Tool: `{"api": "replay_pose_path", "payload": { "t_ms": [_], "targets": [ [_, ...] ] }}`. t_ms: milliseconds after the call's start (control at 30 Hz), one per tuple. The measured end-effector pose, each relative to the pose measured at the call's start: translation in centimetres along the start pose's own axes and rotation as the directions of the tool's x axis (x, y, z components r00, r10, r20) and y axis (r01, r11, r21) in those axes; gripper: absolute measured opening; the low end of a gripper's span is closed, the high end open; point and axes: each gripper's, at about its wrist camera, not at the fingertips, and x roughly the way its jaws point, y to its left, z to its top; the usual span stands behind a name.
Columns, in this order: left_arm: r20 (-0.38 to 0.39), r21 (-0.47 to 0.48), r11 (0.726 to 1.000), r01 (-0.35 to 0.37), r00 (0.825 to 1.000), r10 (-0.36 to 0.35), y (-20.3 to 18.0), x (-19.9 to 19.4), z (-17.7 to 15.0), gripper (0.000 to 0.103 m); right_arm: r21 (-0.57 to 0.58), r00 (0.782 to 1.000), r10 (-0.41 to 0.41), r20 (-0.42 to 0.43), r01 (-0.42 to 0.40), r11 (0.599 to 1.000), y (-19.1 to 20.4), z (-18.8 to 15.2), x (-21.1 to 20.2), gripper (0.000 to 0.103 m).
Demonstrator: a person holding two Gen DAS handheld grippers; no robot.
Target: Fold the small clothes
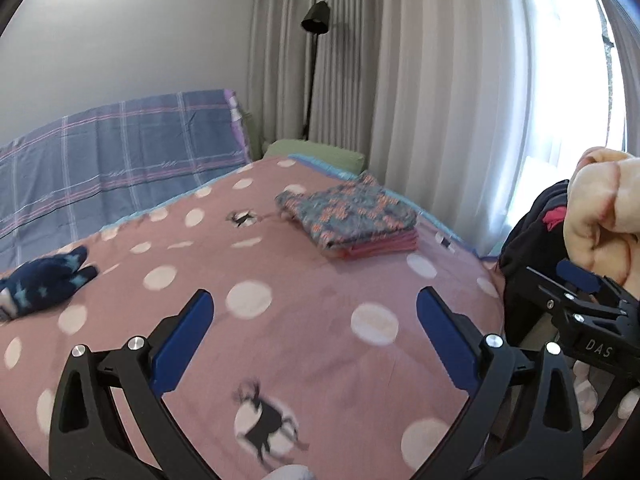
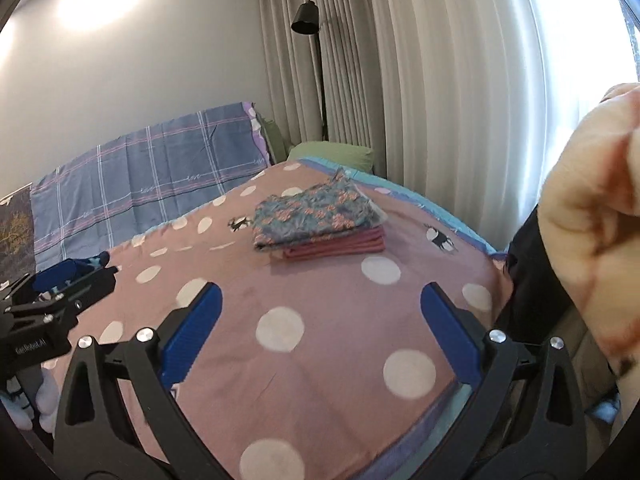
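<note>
Left wrist view shows a stack of folded clothes (image 1: 352, 216) lying on the far right part of the bed (image 1: 320, 288), a blue floral piece on top and pink folded pieces beneath it, squared up and apart from everything else. At the left edge of the bed lies a dark blue garment with pale stars (image 1: 44, 284), unfolded and bunched, well apart from the stack. The bed is covered in a dusty pink spread with white dots and small deer figures. The left gripper (image 1: 314, 320) hovers over the near part of the spread with its blue pads spread wide and nothing between them. The right gripper (image 2: 320, 314), seen in the right wrist view, likewise stands wide apart and empty above the near bed, the stack lying beyond it. At the right of both views a cream, fluffy blanket (image 1: 600, 208) hangs over dark clothing (image 1: 532, 232) beside the bed. Behind the bed are a blue plaid cover (image 1: 120, 148), a green pillow (image 1: 316, 152), a black floor lamp (image 1: 314, 40) and pale curtains (image 1: 420, 80) with bright daylight at the right.
</note>
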Motion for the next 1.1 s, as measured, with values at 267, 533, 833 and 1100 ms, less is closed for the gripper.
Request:
{"api": "replay_pose_path", "payload": {
  "t_ms": [267, 533, 833, 1100],
  "targets": [
    [-0.022, -0.015, 1.000, 0.006, 1.000, -0.006, 1.0, -3.6, -3.2, 0.102, -0.055, 0.998, 0.003, -0.058, -0.006, 0.998, 3.1, -2.1, -2.6, 0.101],
    [-0.035, -0.008, 1.000, 0.010, 0.999, -0.011, 1.7, -5.0, -5.0, 0.102, -0.039, 0.996, -0.017, -0.091, 0.014, 0.999, 3.9, -2.4, -2.9, 0.101],
    [-0.056, -0.004, 1.000, 0.014, 0.998, -0.014, 1.7, -4.4, -5.4, 0.102, -0.034, 0.991, -0.041, -0.125, 0.037, 0.999, 3.6, -3.1, -2.3, 0.101],
    [-0.056, 0.014, 1.000, 0.008, 0.998, -0.007, 1.1, -3.9, -5.6, 0.102, -0.041, 0.991, -0.033, -0.127, 0.028, 0.999, 3.6, -3.1, -2.0, 0.101]
  ]
}}
